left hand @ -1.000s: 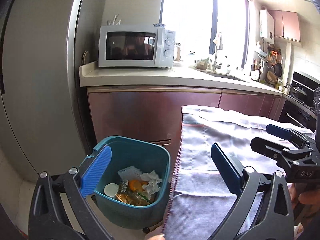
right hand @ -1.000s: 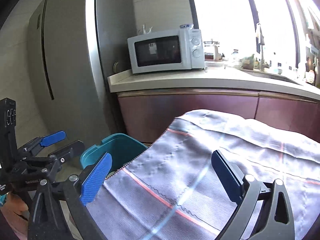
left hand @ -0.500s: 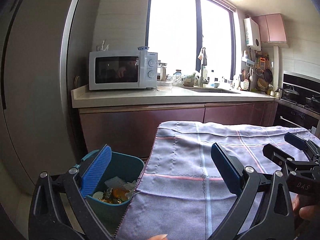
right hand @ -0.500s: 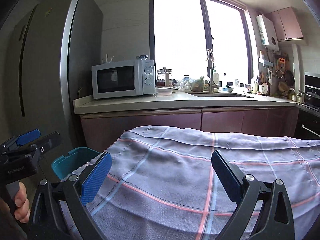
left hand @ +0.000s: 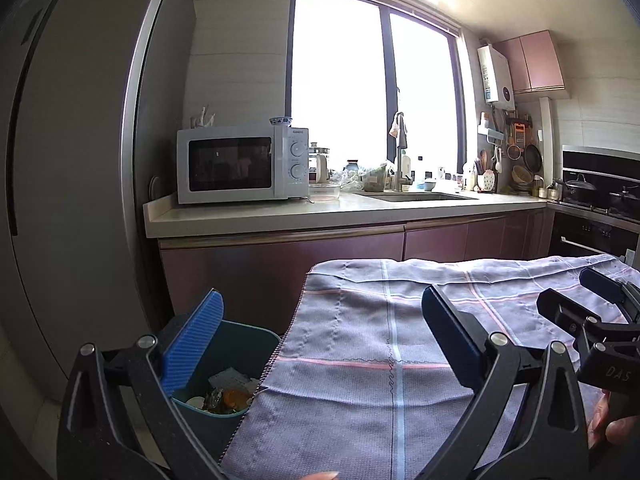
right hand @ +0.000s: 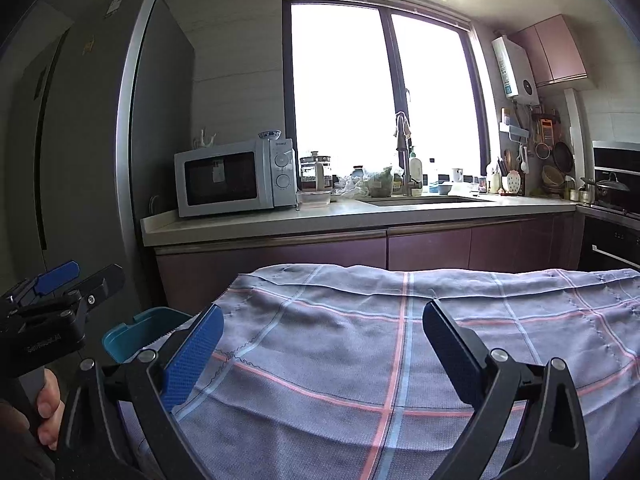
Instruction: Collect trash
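A teal trash bin stands on the floor at the table's left end, holding paper, foil and orange scraps; its rim shows at the left in the right wrist view. My left gripper hovers open over the table's left edge, with nothing between its fingers. My right gripper is open and empty above the checked tablecloth, and its body shows in the left wrist view as well. No loose trash shows on the cloth.
A grey fridge rises at the left. Behind the table runs a counter with a white microwave, a sink and clutter. A stove stands at the right. A hand grips the left tool.
Both views have tilted up and pulled back from the bin. The bin has slid lower and to the left, and more of the window and ceiling shows. Both grippers stayed open.
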`<state>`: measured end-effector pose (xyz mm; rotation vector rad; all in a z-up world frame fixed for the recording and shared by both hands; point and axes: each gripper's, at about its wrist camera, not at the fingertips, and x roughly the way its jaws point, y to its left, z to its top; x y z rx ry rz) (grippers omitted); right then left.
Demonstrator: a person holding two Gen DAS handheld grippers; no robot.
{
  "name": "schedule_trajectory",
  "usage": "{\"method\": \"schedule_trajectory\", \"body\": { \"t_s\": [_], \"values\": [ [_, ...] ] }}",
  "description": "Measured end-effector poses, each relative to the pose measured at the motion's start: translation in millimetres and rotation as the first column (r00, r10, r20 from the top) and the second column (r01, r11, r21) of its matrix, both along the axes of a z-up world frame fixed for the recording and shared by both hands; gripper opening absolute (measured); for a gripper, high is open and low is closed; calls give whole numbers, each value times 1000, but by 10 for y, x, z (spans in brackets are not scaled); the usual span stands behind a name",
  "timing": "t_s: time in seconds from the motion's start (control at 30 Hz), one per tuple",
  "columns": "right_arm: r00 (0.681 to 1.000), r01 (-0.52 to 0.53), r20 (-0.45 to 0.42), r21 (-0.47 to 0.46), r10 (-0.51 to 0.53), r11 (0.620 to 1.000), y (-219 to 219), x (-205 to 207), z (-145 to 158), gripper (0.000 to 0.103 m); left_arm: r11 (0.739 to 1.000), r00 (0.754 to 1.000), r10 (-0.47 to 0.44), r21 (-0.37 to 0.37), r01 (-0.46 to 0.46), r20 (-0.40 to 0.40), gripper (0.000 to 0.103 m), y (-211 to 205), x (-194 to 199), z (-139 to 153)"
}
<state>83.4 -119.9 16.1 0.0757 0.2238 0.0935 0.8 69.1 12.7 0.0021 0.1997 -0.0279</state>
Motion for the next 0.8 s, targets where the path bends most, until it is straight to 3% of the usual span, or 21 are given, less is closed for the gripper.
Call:
{"method": "schedule_trajectory", "body": {
  "t_s": [0.8],
  "values": [
    [1000, 4, -10, 2, -4, 1000, -13, -2, -1, 96, 1000, 1000, 17, -10, -17, -11, 98, 43, 26, -64]
  ]
}}
